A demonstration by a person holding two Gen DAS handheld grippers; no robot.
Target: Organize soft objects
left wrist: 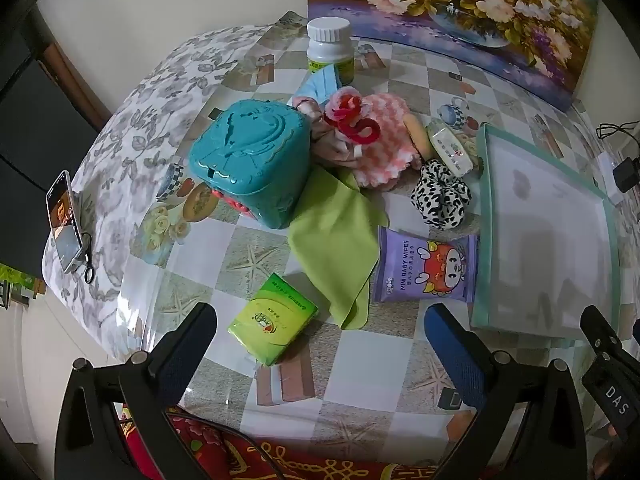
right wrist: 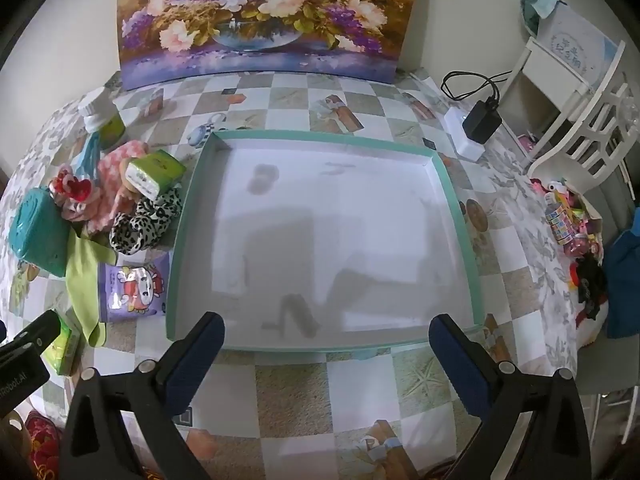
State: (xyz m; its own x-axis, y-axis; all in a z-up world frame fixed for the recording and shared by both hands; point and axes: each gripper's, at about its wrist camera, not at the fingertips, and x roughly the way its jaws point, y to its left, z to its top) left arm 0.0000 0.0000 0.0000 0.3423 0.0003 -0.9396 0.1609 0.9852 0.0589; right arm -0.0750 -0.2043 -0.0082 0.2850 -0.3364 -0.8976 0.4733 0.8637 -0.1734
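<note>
My left gripper point(left wrist: 320, 320) is open and empty, above a green tissue pack point(left wrist: 273, 325) near the table's front edge. Beyond it lie a green cloth point(left wrist: 336, 236), a purple baby wipes pack point(left wrist: 426, 266), a leopard scrunchie point(left wrist: 440, 196), a pink knitted piece point(left wrist: 380, 140) with red rings point(left wrist: 352, 120), and a second tissue pack point(left wrist: 448, 148). My right gripper point(right wrist: 326, 336) is open and empty at the front rim of the empty teal-edged white tray point(right wrist: 456, 200). The pile shows left of the tray in the right wrist view: scrunchie point(right wrist: 140, 224), wipes point(right wrist: 132, 286), cloth point(right wrist: 84, 276).
A teal plastic box point(left wrist: 252, 160) stands left of the pile, a white-capped bottle point(left wrist: 330, 50) and blue mask point(left wrist: 320, 84) behind it. A phone point(left wrist: 64, 226) lies far left. A flower painting point(right wrist: 260, 16) leans on the wall. A charger point(right wrist: 480, 120) and white chair point(right wrist: 580, 112) are at right.
</note>
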